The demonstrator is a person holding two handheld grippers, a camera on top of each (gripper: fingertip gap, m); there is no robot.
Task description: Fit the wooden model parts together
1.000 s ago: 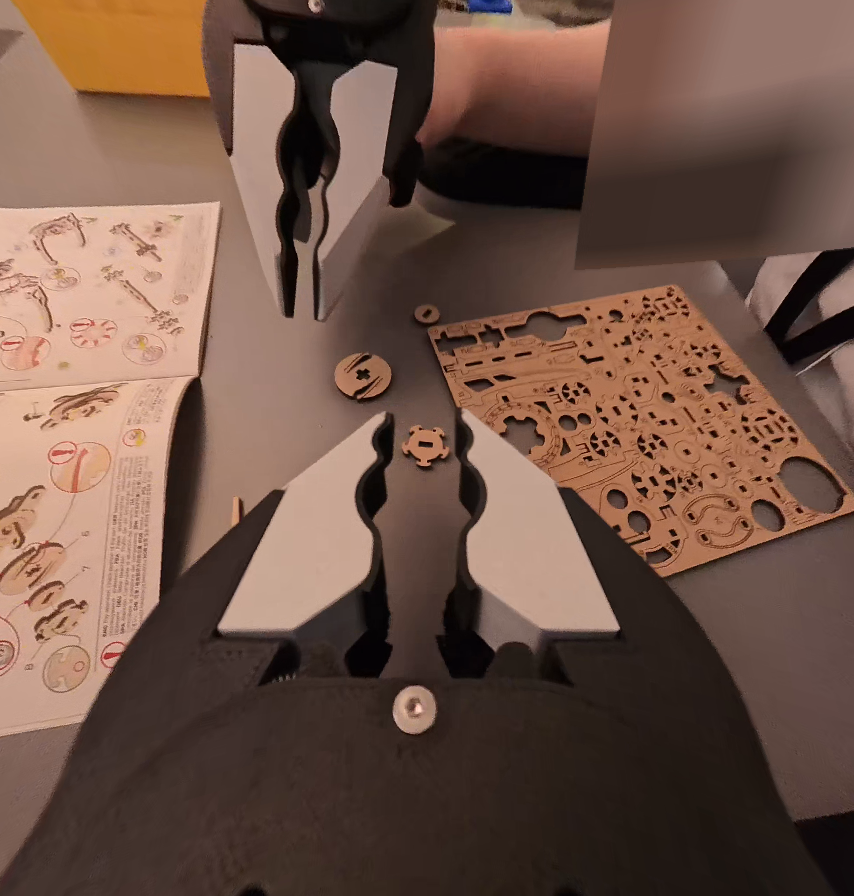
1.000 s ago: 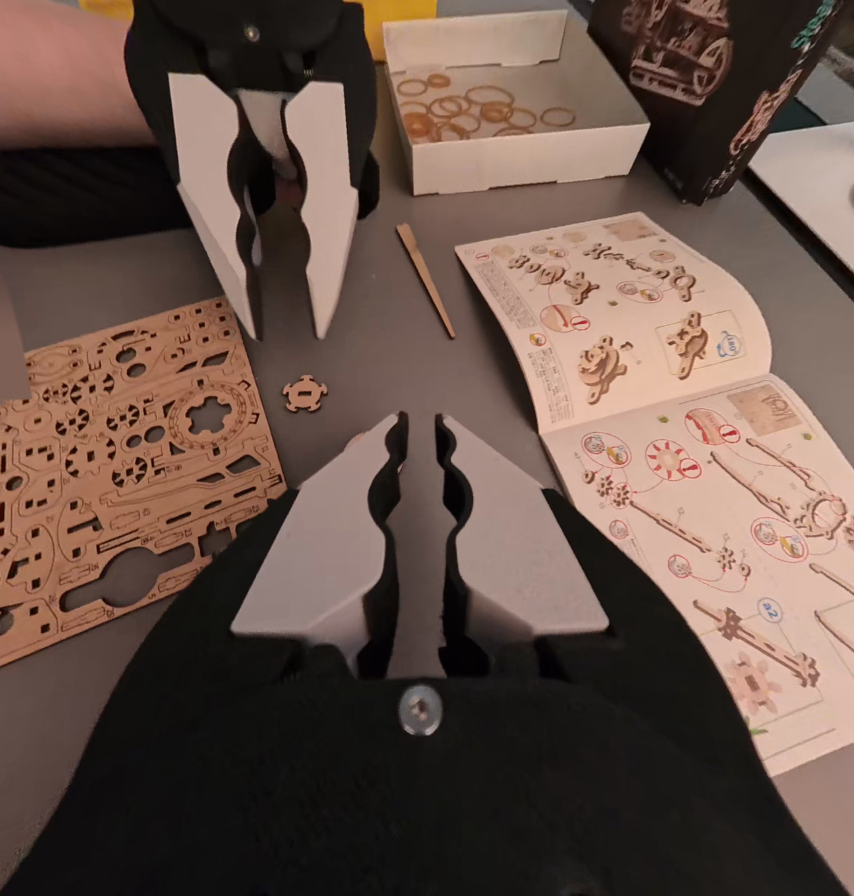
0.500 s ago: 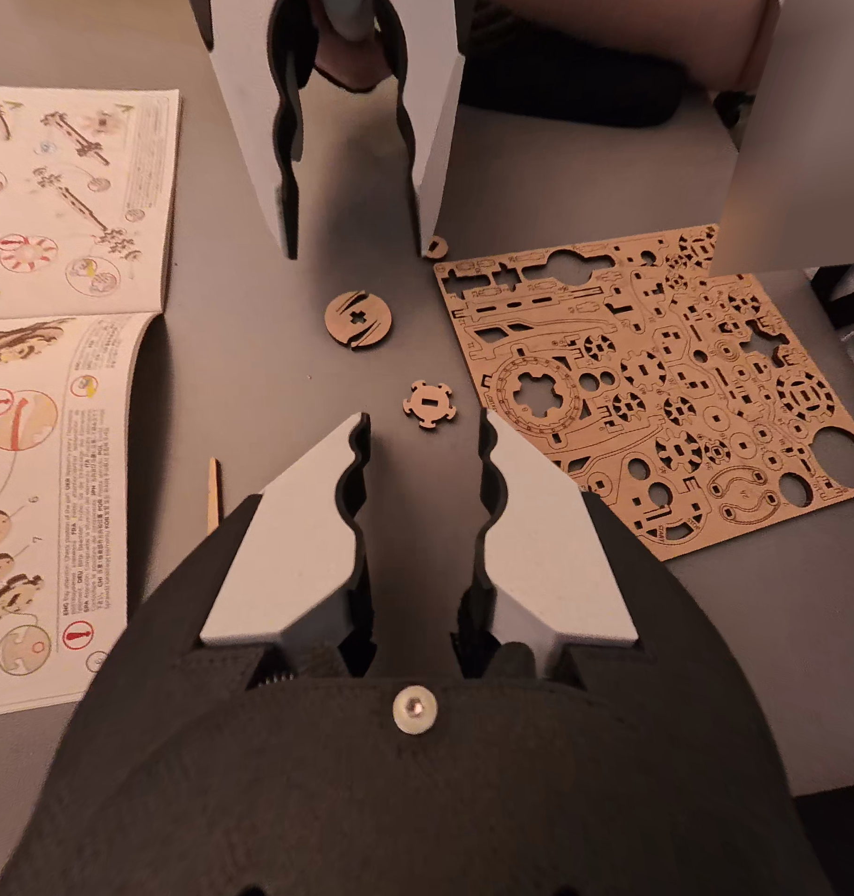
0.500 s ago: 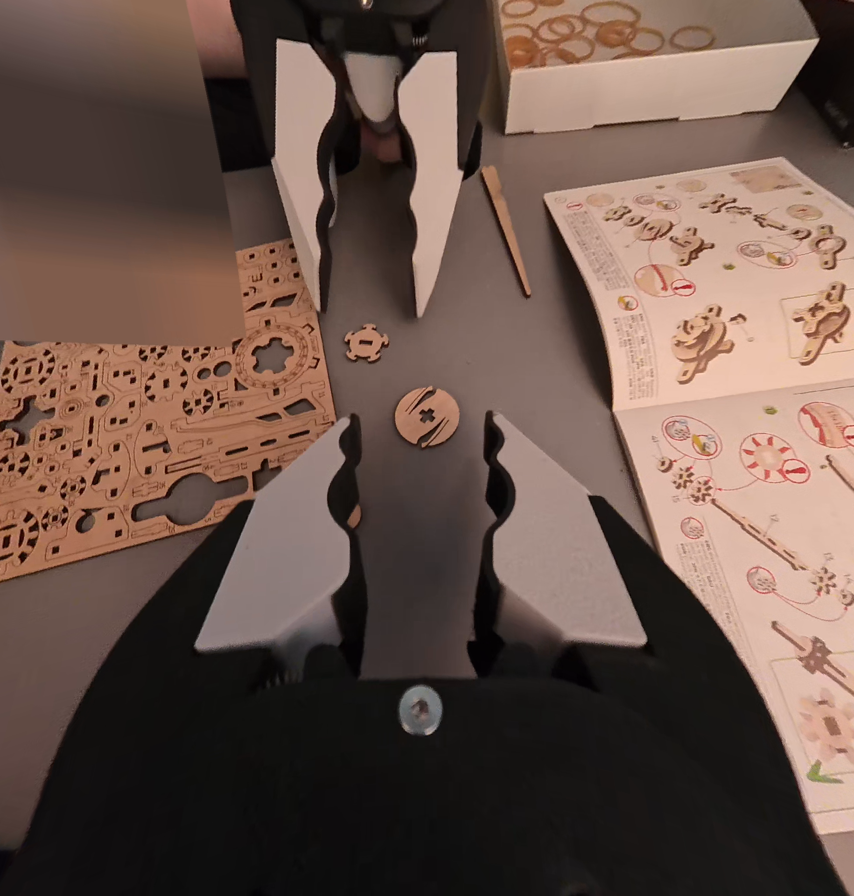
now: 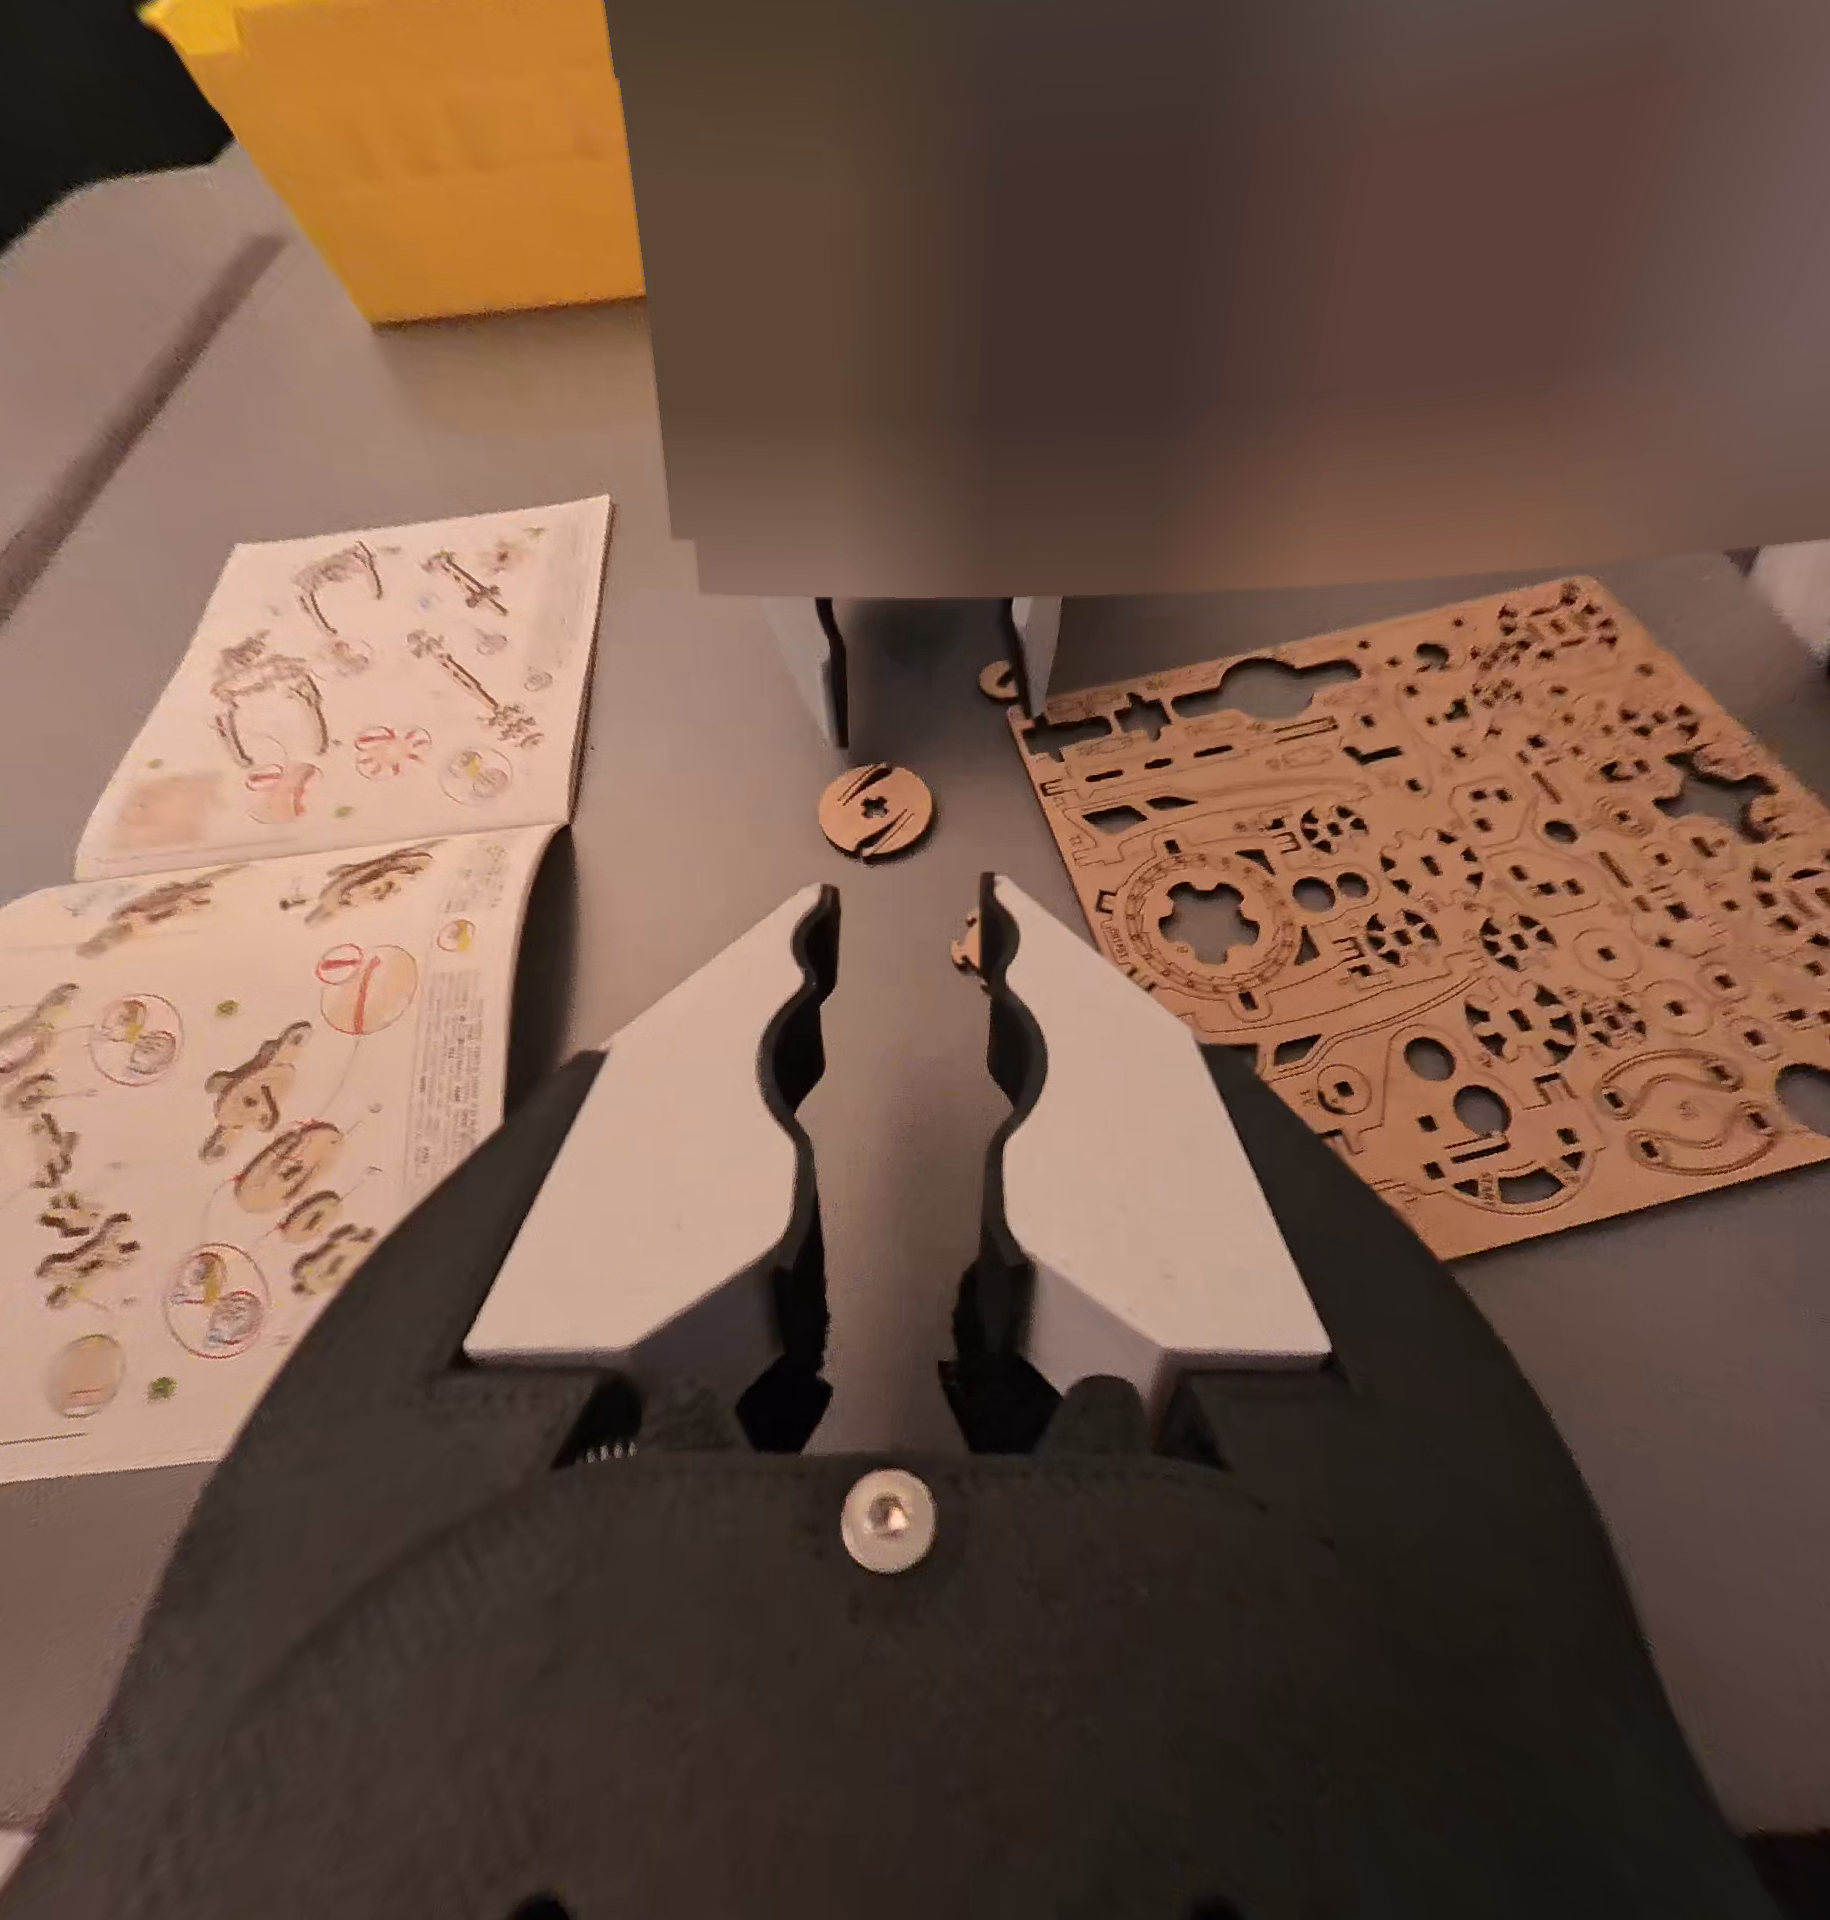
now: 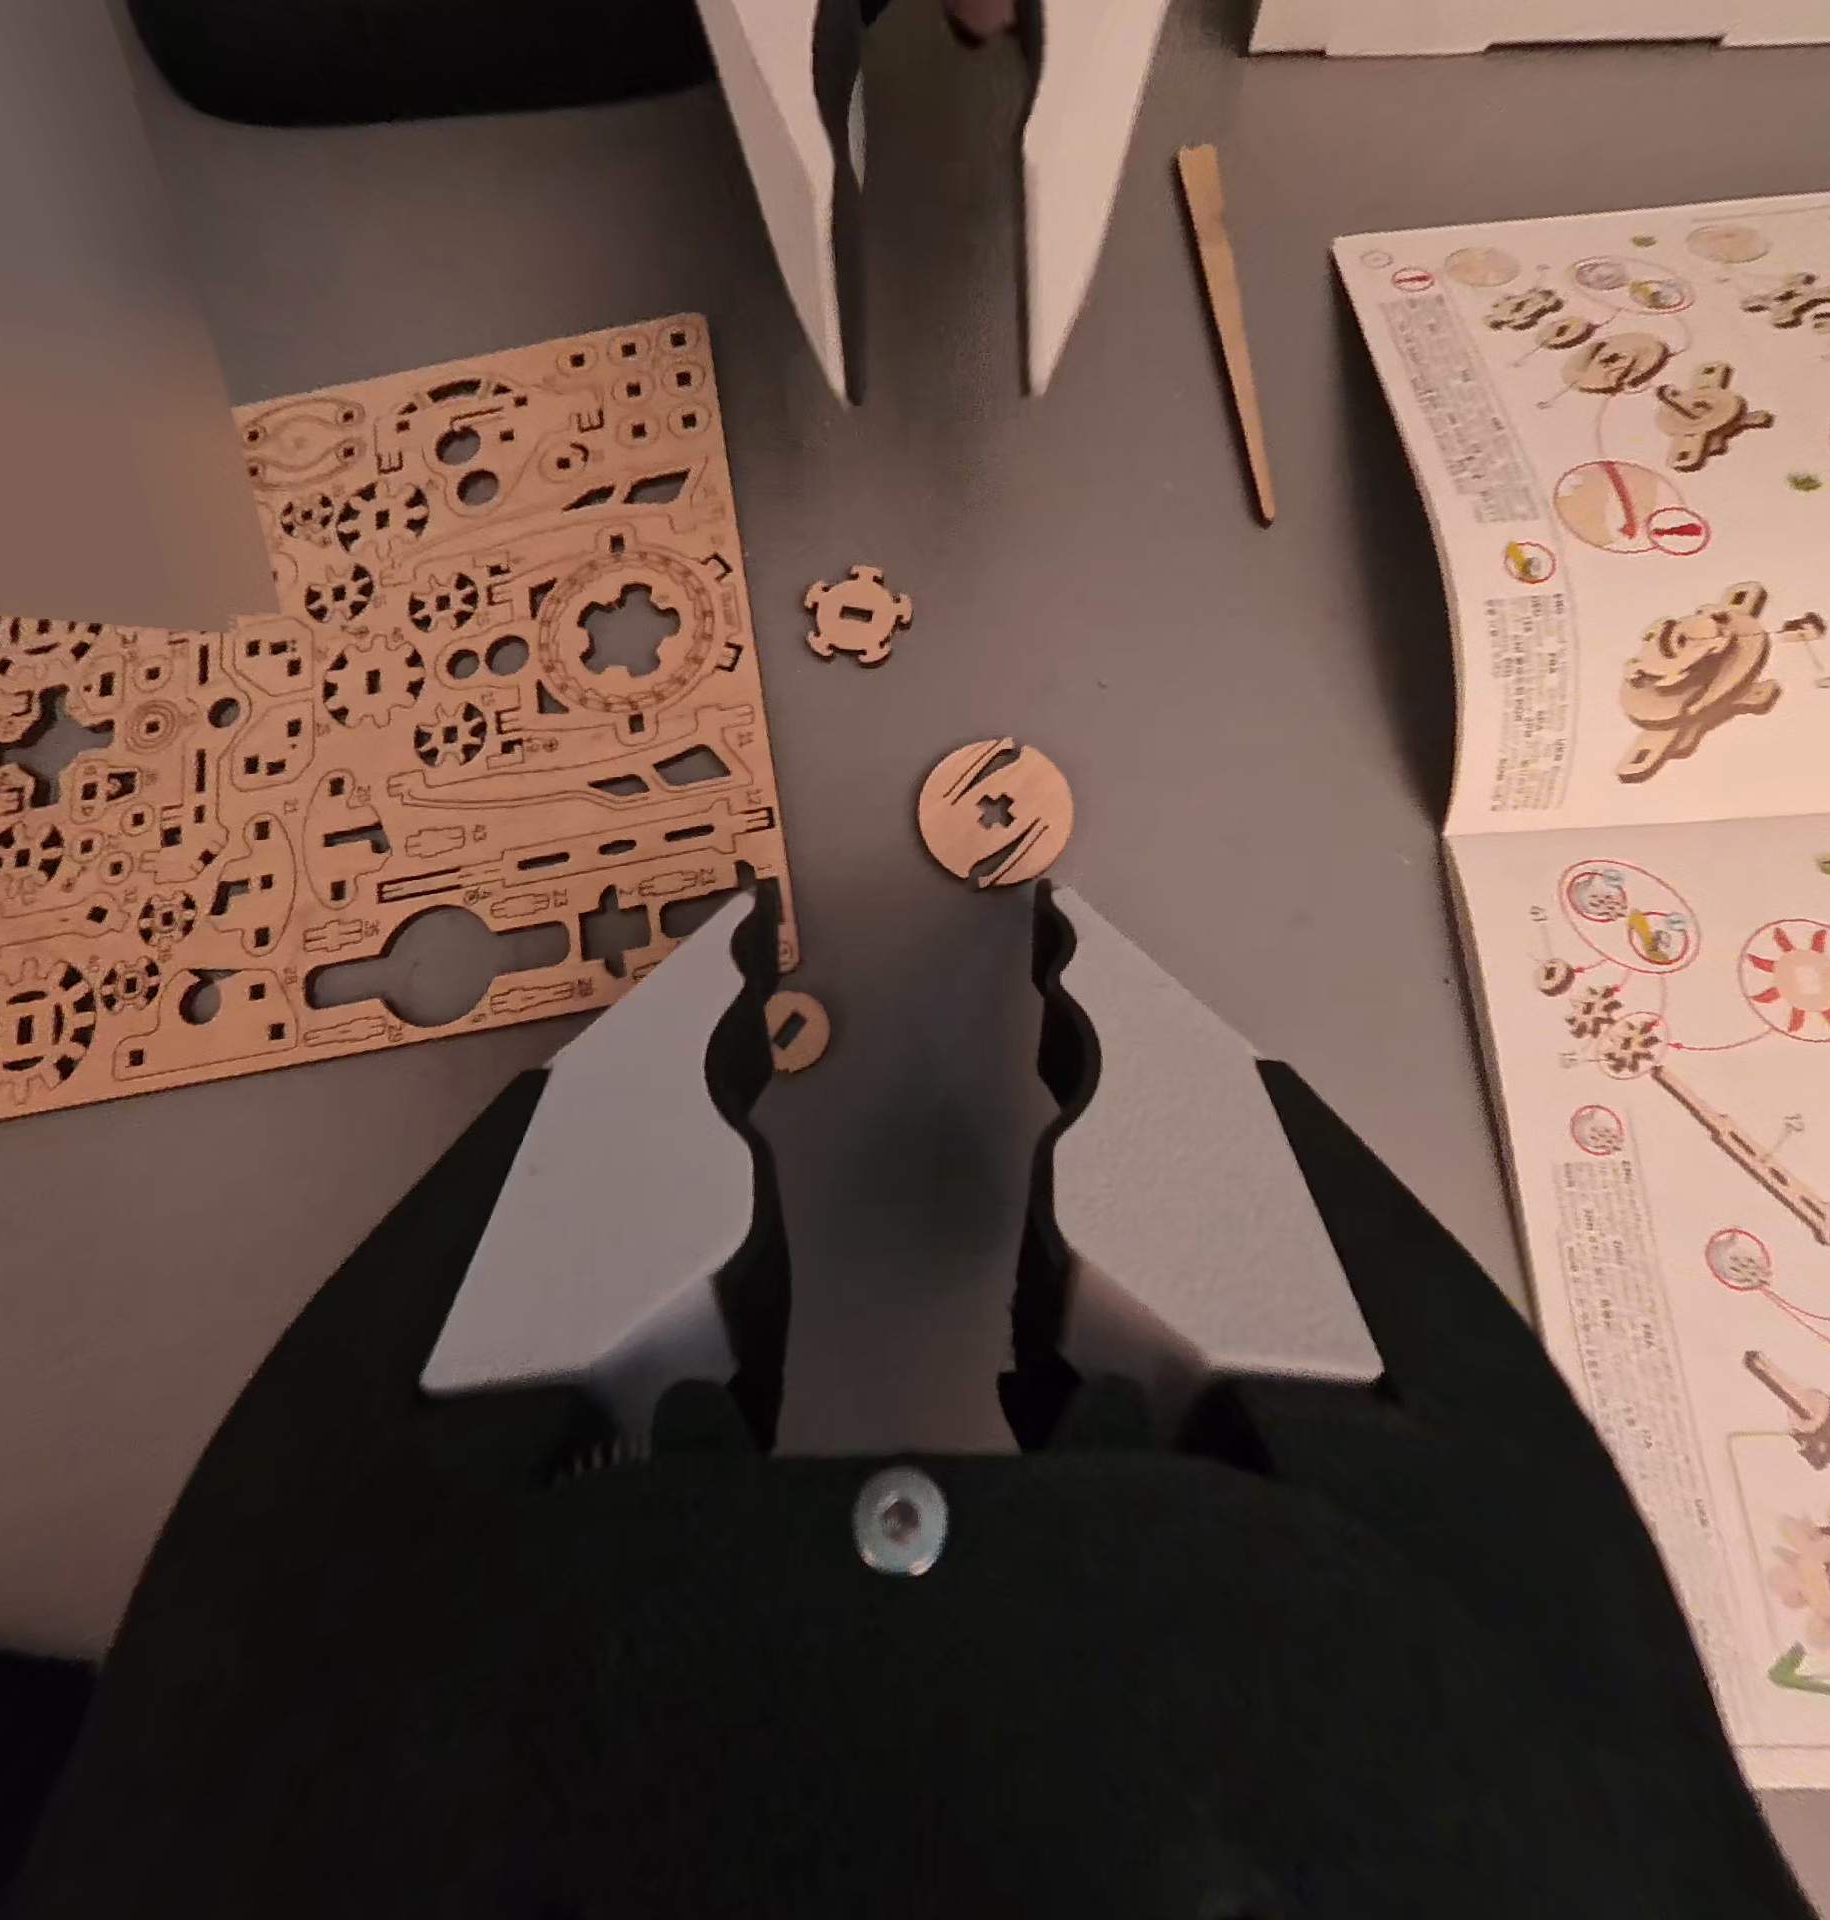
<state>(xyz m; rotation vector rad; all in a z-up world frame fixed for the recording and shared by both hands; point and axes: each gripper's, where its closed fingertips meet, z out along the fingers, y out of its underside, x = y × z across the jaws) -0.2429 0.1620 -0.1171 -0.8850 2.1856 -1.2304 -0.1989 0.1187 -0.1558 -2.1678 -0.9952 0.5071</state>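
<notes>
Both grippers were gaping wide, holding nothing. The right gripper hovered just short of the slotted disc, with the notched gear farther on toward the left gripper, and the washer beside its left jaw.

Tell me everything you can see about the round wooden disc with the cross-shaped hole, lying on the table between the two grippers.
The round wooden disc is a thin, flat piece of pale laser-cut plywood. It has a small cross-shaped hole in its centre and two curved slits, one on each side of the hole, with darker burnt edges. It lies flat and loose on the grey table, just ahead of the right gripper, whose jaws are open. Nothing touches it. A small notched gear piece lies beyond it, apart.
</notes>
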